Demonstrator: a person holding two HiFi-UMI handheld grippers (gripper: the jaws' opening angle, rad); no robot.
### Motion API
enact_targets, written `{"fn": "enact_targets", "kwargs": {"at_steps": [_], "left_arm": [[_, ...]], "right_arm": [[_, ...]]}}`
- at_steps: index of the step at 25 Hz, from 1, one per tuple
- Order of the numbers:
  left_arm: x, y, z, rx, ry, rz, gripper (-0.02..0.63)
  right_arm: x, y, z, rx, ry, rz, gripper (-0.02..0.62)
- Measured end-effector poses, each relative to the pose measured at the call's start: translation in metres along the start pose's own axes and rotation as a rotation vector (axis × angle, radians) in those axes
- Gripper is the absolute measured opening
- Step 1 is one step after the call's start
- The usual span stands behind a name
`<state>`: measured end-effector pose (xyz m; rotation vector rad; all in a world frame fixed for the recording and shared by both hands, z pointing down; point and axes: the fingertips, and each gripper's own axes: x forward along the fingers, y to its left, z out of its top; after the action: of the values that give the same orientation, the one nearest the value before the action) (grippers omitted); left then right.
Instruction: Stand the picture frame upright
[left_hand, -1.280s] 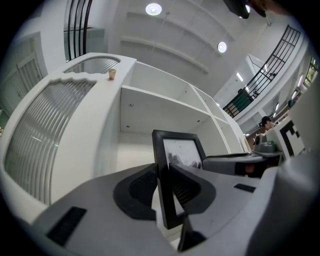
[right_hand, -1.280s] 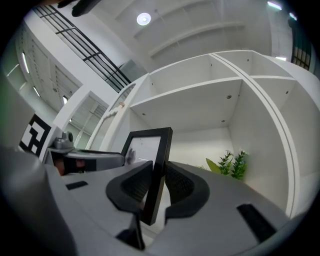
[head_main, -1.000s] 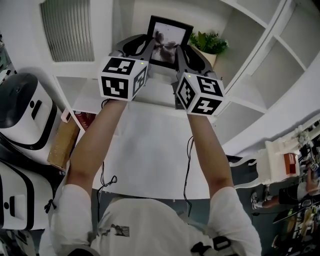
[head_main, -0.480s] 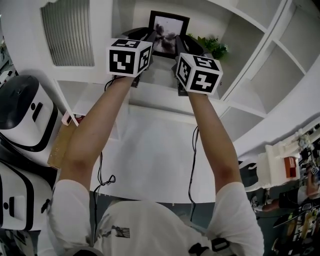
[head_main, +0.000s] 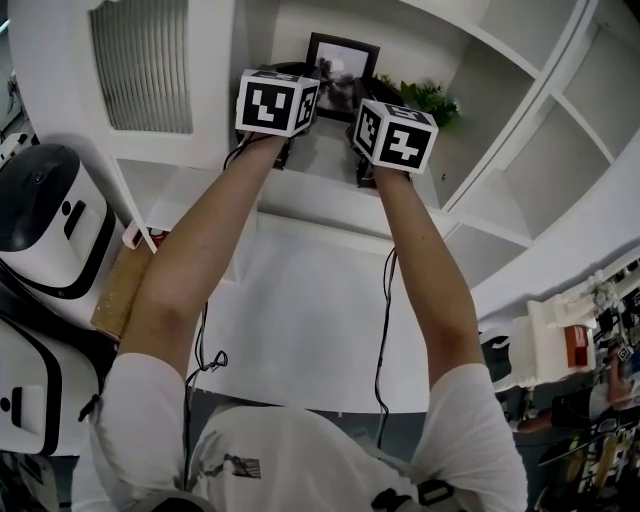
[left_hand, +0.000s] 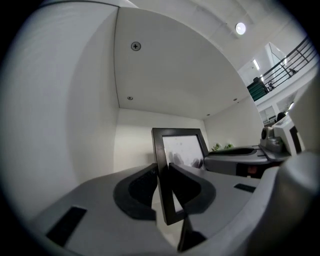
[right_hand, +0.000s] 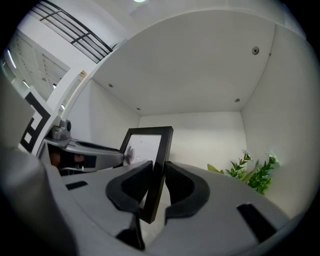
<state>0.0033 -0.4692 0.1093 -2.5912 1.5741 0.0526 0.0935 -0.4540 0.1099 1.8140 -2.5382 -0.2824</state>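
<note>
- Picture frame (head_main: 343, 62) is sitting up inside a white shelf (head_main: 318, 165) box, close to the back wall. A little green plant (head_main: 428, 98) is growing near the back right corner.
- Left gripper (left_hand: 163, 172) is squeezing the frame's left side bar. Its jaws are almost together, with only the thin black bar between them.
- Right gripper (right_hand: 159, 172) is pinching the right side bar the same way, with its jaws nearly closed on it.
- The frame is looking almost straight up and down, with the picture side facing the person. I cannot tell if its bottom edge is touching the shelf floor.
- I am thinking the job is nearly done. The frame now needs setting down so it is standing alone.
- Doing this well means lowering both sides together so the frame is not twisting, and leaning the top back a tiny bit.
- It also means letting go slowly, one gripper at a time, watching for wobbling and staying away from the plant.
</note>
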Motion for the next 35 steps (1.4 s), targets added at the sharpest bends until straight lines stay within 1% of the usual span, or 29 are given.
{"fn": "enact_targets", "kwargs": {"at_steps": [7, 12, 20, 24, 28, 33, 35], "left_arm": [[0.020, 0.006, -0.010, -0.014, 0.040, 0.028, 0.083], [0.032, 0.009, -0.018, 0.012, 0.064, 0.030, 0.083], [0.045, 0.014, -0.030, 0.014, 0.095, 0.033, 0.084], [0.052, 0.017, -0.035, -0.023, 0.092, 0.021, 0.083], [0.058, 0.021, -0.042, -0.072, 0.088, 0.009, 0.083], [0.065, 0.025, -0.047, -0.070, 0.103, 0.012, 0.083], [0.066, 0.027, -0.047, -0.084, 0.107, 0.012, 0.083]], "right_arm": [[0.018, -0.010, -0.010, -0.002, 0.038, -0.005, 0.087], [0.029, -0.016, -0.021, 0.020, 0.072, 0.003, 0.089], [0.041, -0.019, -0.035, 0.030, 0.113, -0.002, 0.091], [0.047, -0.022, -0.039, 0.042, 0.125, -0.006, 0.089], [0.052, -0.024, -0.041, 0.027, 0.135, -0.004, 0.087], [0.059, -0.024, -0.047, 0.048, 0.144, 0.006, 0.088], [0.061, -0.023, -0.047, 0.049, 0.147, 0.010, 0.087]]}}
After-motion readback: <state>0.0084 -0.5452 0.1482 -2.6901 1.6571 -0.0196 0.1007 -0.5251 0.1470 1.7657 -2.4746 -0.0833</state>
